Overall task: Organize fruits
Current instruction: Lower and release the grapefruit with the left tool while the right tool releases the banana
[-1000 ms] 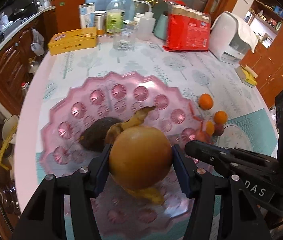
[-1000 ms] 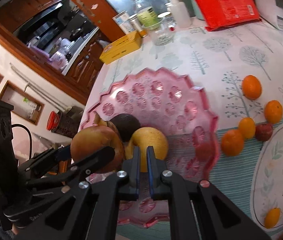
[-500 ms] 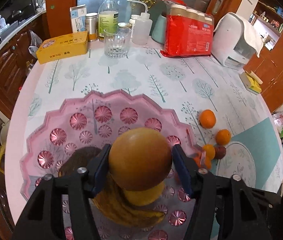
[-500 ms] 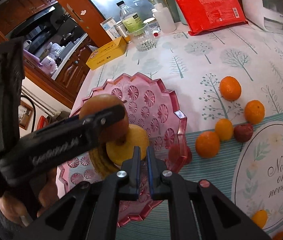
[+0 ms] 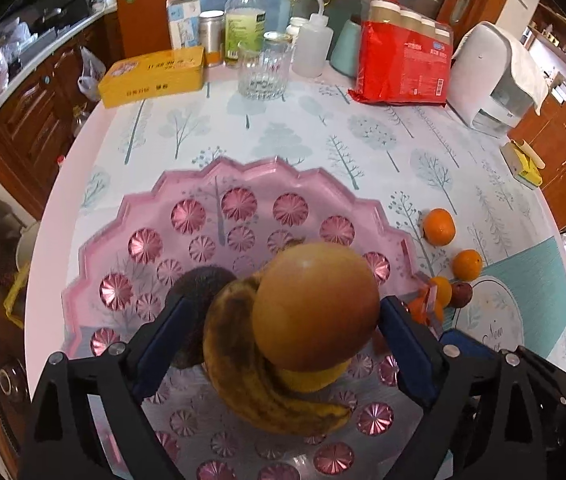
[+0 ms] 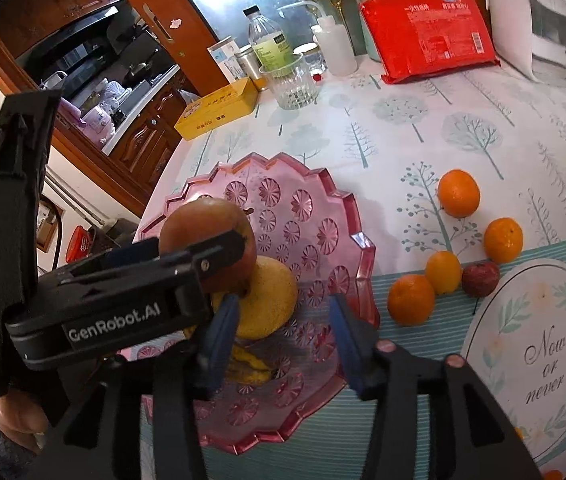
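Now left gripper (image 5: 283, 336) opening around brown pear (image 5: 315, 304) over pink tray (image 5: 243, 178); right gripper (image 6: 283, 336) opening, empty, nearer oranges (image 6: 411, 299) at 2 o'clock.

"GenRobot.AI" on my left gripper (image 6: 219, 276) body, 9 o'clock; "Now or never" on round mat (image 6: 539, 360), 4 o'clock.

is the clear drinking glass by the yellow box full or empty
Empty: the glass stands upright and see-through to its base, no liquid line visible.
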`<state>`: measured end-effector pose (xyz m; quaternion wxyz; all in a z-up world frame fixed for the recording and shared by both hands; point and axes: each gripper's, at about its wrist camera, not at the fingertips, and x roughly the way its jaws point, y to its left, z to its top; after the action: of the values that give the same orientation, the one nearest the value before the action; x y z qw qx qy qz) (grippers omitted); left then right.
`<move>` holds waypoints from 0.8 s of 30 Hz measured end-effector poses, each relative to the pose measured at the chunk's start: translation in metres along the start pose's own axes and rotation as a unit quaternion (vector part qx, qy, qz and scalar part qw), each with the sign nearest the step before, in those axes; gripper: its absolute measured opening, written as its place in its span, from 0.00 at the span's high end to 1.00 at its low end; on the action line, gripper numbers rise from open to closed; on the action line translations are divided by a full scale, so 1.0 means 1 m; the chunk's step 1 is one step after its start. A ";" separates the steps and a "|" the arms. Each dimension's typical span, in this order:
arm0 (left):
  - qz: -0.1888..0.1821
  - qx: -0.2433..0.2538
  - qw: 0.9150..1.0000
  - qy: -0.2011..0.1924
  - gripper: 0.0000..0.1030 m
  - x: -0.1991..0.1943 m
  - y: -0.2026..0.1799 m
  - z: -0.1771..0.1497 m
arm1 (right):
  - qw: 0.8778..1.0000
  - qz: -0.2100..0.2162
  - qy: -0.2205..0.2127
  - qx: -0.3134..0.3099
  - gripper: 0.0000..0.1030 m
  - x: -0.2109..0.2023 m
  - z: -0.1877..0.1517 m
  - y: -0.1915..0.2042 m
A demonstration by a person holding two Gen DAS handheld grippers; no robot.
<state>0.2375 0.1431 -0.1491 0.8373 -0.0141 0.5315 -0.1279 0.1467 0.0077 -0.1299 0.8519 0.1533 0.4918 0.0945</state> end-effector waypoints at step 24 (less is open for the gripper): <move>0.018 -0.027 0.999 -0.036 0.07 -0.068 0.023 -0.043 | 0.999 0.000 -0.007 -0.038 0.45 -0.031 -0.018 0.020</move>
<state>0.1758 0.1857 -0.1109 0.8575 -0.0314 0.5042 -0.0977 0.1159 0.0198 -0.1063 0.8606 0.1216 0.4816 0.1121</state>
